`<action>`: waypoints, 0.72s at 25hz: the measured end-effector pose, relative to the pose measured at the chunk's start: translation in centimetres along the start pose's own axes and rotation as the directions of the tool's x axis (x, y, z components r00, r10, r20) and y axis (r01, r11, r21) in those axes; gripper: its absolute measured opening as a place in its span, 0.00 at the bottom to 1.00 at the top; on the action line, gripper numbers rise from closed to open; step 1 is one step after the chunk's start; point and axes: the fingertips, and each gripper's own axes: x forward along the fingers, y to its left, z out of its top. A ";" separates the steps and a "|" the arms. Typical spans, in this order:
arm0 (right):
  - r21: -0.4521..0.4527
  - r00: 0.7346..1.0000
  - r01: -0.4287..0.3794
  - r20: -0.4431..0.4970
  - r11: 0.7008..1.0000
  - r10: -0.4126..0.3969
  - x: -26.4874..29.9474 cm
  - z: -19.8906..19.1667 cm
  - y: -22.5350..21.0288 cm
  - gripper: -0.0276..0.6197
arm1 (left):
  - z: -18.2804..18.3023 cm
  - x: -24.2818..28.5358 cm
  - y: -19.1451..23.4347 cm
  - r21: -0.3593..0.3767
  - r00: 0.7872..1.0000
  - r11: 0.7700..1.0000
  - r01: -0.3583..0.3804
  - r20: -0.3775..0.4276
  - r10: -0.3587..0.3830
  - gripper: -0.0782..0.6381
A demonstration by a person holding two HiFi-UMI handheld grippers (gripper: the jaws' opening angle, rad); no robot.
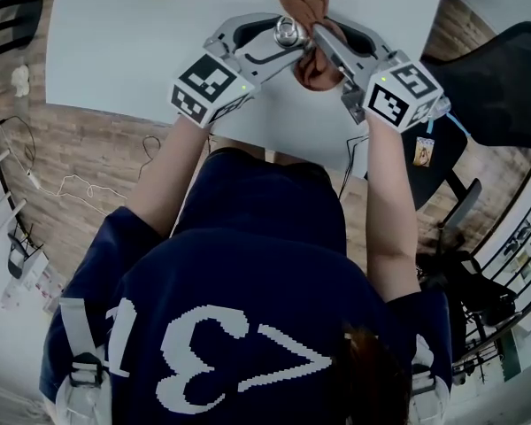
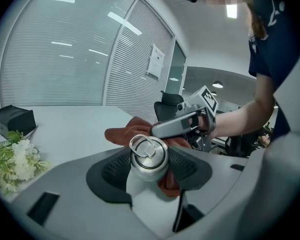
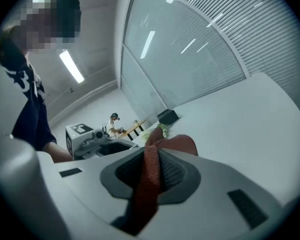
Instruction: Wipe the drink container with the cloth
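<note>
From overhead, both tools meet at 12 o'clock, above the pale table (image 1: 124, 51). The left gripper (image 1: 276, 37) reaches in from about 8 o'clock, and its jaws stand wide with the steel drink container (image 1: 288, 32) upright between them. The right gripper (image 1: 324, 44) comes in from 4 o'clock. It carries the rust-brown cloth (image 1: 305, 7), which bunches against the container's side at 2 o'clock and sticks up past it.

In the left gripper view, the ring-topped container (image 2: 149, 156) sits square between the two dark pads, and each pad presses a side of it. The jaws are well apart, yet clamped on it. The cloth (image 2: 124, 133) drapes behind and down the container's 4 o'clock side, touching it. The right gripper's tip (image 2: 162, 129) lies over the cloth at 1 o'clock. White flowers (image 2: 12, 164) rest on the table at 9 o'clock.

In the right gripper view, the jaws are nearly together and pinch a narrow fold of the cloth (image 3: 149, 184). The fold runs from 6 o'clock up between the pads and bulges out beyond them at 12 o'clock. The container cannot be seen here.
</note>
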 end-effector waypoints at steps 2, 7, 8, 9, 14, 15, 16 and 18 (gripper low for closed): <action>0.031 0.997 0.068 0.034 0.997 -0.069 -0.8 -1.0 -2.0 0.15 | -0.2 -0.2 0.0 0.002 1.000 1.000 0.001 -0.003 -0.001 0.45; 0.043 0.985 0.168 0.030 0.985 -0.170 -2.0 -2.7 -4.0 0.15 | -0.2 -0.5 0.8 -0.099 0.999 0.994 -0.049 0.017 0.051 0.45; 0.031 0.985 0.171 0.031 0.985 -0.172 -2.1 -2.7 -3.8 0.15 | -0.1 -0.5 1.2 -0.141 0.997 0.988 -0.069 0.027 0.074 0.45; 0.019 0.984 0.172 0.032 0.985 -0.173 -2.2 -2.8 -3.5 0.15 | -0.1 -0.5 1.5 -0.184 0.995 0.979 -0.085 0.037 0.094 0.45; -0.053 0.985 0.173 0.021 0.984 -0.172 -2.4 -3.4 -1.9 0.15 | -0.1 -0.4 2.7 -0.265 0.988 0.955 -0.131 0.039 0.146 0.45; -0.067 0.986 0.168 0.017 0.984 -0.167 -2.4 -3.6 -1.7 0.15 | -0.1 -0.3 2.8 -0.267 0.988 0.954 -0.136 0.034 0.150 0.45; -0.073 0.987 0.163 0.014 0.984 -0.162 -2.5 -3.6 -1.6 0.15 | -0.1 -0.2 2.8 -0.267 0.988 0.954 -0.137 0.032 0.151 0.45; -0.053 0.990 0.143 0.021 0.988 -0.142 -2.5 -3.2 -1.3 0.15 | 0.0 -0.2 2.6 -0.244 0.989 0.961 -0.129 0.035 0.141 0.45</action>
